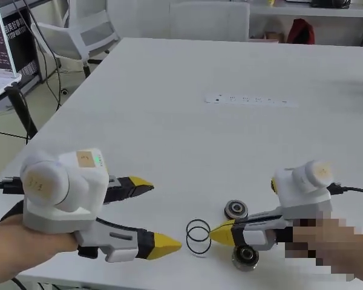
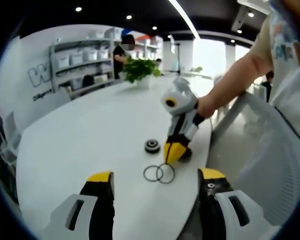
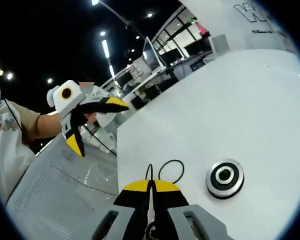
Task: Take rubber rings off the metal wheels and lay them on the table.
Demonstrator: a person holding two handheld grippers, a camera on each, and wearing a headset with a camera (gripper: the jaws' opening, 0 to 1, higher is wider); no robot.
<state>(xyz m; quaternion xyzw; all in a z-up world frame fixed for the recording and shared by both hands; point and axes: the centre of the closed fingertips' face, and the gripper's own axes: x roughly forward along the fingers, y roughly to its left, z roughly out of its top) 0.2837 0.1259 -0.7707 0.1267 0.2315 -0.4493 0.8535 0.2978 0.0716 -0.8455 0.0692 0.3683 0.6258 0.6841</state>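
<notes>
the left gripper (image 1: 154,212) hangs over the table's near edge, jaws spread wide and gripping nothing, likely waiting to steady a wheel. just right of it two rubber rings (image 1: 198,237) lie overlapped straight on the table (image 1: 169,109), in no tray or box. one metal wheel (image 1: 236,209) sits just beyond them, and a second wheel (image 1: 245,257) lies under the right gripper (image 1: 216,232), whose jaws are pressed together at the rings' edge. whether they pinch one i cannot tell.

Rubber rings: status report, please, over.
Left gripper open. Right gripper shut, tip by two overlapping rubber rings on the table. Two metal wheels beside; nothing blocking.
</notes>
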